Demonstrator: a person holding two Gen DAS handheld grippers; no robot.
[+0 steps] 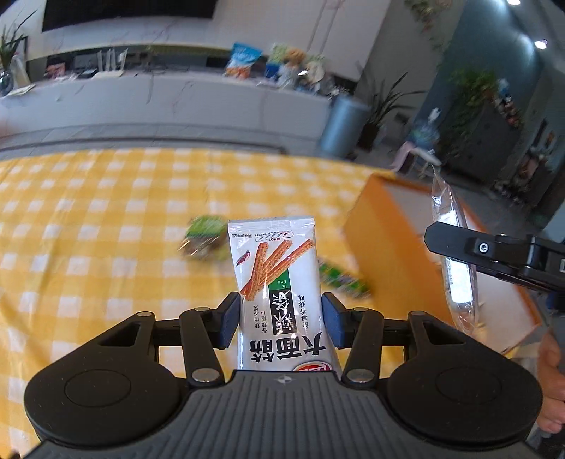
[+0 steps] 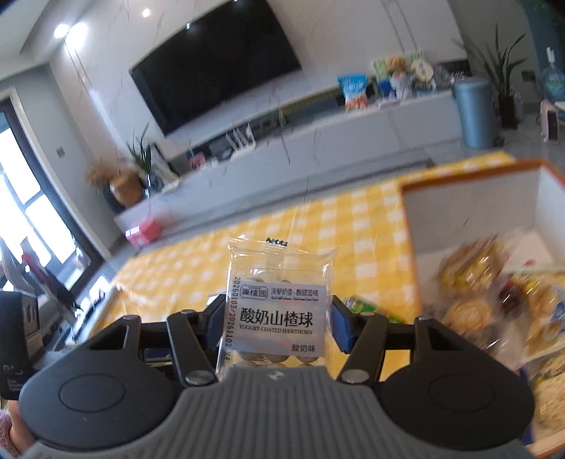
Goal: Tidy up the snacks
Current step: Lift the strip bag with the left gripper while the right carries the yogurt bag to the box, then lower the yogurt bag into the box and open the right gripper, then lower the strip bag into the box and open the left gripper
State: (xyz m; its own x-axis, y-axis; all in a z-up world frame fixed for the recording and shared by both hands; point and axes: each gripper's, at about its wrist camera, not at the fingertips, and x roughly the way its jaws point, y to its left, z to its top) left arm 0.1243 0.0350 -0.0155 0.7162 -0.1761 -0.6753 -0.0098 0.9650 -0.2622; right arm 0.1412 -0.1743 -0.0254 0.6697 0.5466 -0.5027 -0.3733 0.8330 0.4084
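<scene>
Now | left gripper [image 1: 279, 319] grips spicy-strip packet [image 1: 277, 279] | long axis points forward

Pale marbled wall [image 2: 353, 42] behind a large dark television [image 2: 215, 67]. Below it, a long low white cabinet [image 2: 370, 130], blurred packets on top. Beside its right end, a blue-grey bin [image 2: 473, 113] and a leafy potted plant [image 2: 505, 81]. At far left, a tall window [image 2: 31, 212], bright daylight through it. Round ceiling lights [image 2: 60, 30] overhead. Grey floor [image 2: 522, 148]. Yellow-and-white checked cloth over the worktop [image 1: 106, 212].
</scene>
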